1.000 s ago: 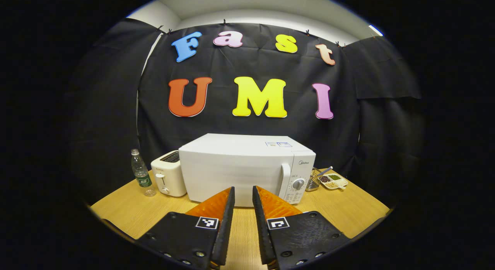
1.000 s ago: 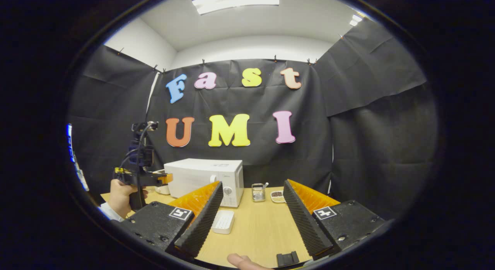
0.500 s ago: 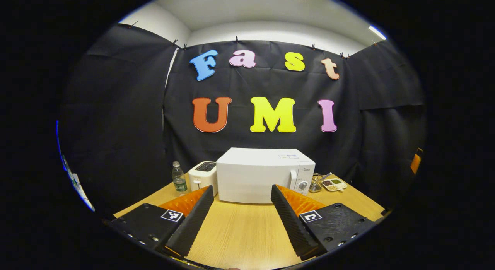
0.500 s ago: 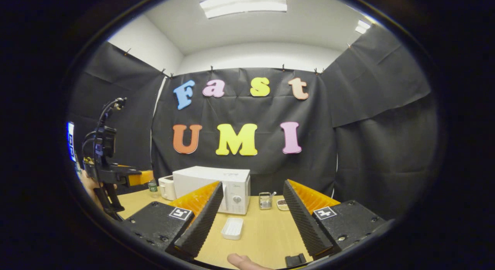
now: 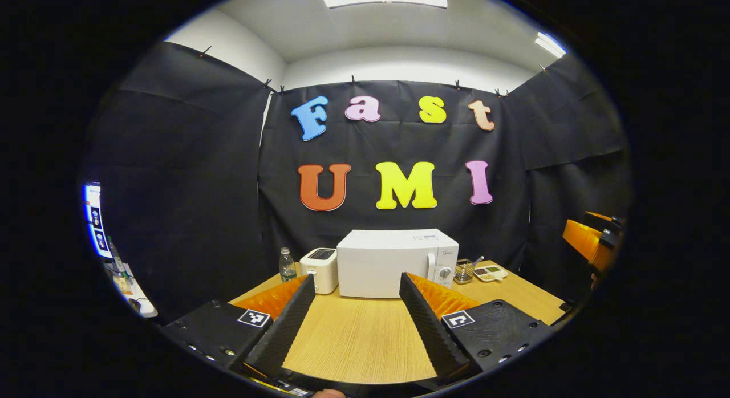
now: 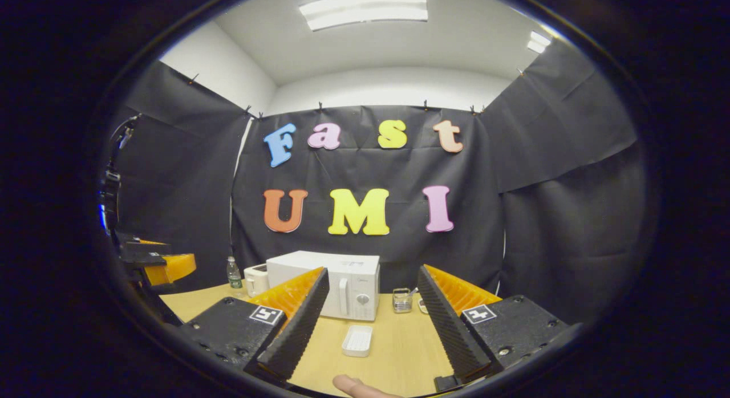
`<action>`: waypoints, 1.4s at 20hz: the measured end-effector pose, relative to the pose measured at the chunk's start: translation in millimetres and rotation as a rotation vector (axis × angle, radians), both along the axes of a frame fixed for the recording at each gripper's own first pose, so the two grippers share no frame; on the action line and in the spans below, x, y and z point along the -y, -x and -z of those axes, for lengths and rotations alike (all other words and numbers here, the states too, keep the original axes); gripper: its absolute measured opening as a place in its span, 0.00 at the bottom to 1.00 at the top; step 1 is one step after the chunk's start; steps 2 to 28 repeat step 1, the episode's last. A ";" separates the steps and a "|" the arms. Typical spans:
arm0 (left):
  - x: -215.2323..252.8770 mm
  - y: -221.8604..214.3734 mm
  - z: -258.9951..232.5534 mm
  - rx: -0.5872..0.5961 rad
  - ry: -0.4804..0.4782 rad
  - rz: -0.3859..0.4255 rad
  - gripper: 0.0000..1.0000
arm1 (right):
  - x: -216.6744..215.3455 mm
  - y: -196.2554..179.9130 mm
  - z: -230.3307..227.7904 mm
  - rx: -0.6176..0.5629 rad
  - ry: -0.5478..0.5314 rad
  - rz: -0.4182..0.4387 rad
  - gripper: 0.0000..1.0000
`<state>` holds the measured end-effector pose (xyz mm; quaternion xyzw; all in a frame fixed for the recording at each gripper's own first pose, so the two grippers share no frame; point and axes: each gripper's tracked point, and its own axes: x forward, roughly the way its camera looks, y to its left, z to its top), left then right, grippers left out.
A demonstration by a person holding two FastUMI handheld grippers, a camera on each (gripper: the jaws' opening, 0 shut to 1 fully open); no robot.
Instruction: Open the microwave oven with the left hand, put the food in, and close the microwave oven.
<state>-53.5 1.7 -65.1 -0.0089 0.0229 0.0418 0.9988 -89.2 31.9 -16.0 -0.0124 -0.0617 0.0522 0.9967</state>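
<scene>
Both my left tongs (image 5: pixel 349 318) and right tongs (image 6: pixel 370 321) are spread, empty. One closed microwave (image 5: pixel 393 263) at the counter's (image 5: pixel 353 341) back; one toaster (image 5: pixel 320 269), one bottle (image 5: pixel 287 265), one white food tray (image 6: pixel 357 340) on the counter before the microwave. Labels unreadable.

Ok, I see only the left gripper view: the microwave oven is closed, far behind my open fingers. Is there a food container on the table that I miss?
Observer: Yes. In the right gripper view a white tray lies on the table, in front of the microwave oven. I cannot tell what it holds.
Operator: Is the right gripper holding this tray?
Observer: No. The right gripper is open and grips nothing; the tray lies apart from both fingers.
Operator: Anything else close to that camera?
Observer: A fingertip of the person shows at the bottom edge of that view.
</scene>
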 end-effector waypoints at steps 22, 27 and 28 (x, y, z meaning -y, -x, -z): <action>1.2 5.5 -0.8 0.006 -0.001 -0.005 0.93 | -0.1 1.0 -2.8 0.011 0.004 0.010 0.90; 1.2 5.5 -0.8 0.006 -0.001 -0.005 0.93 | -0.1 1.0 -2.8 0.011 0.004 0.010 0.90; 1.2 5.5 -0.8 0.006 -0.001 -0.005 0.93 | -0.1 1.0 -2.8 0.011 0.004 0.010 0.90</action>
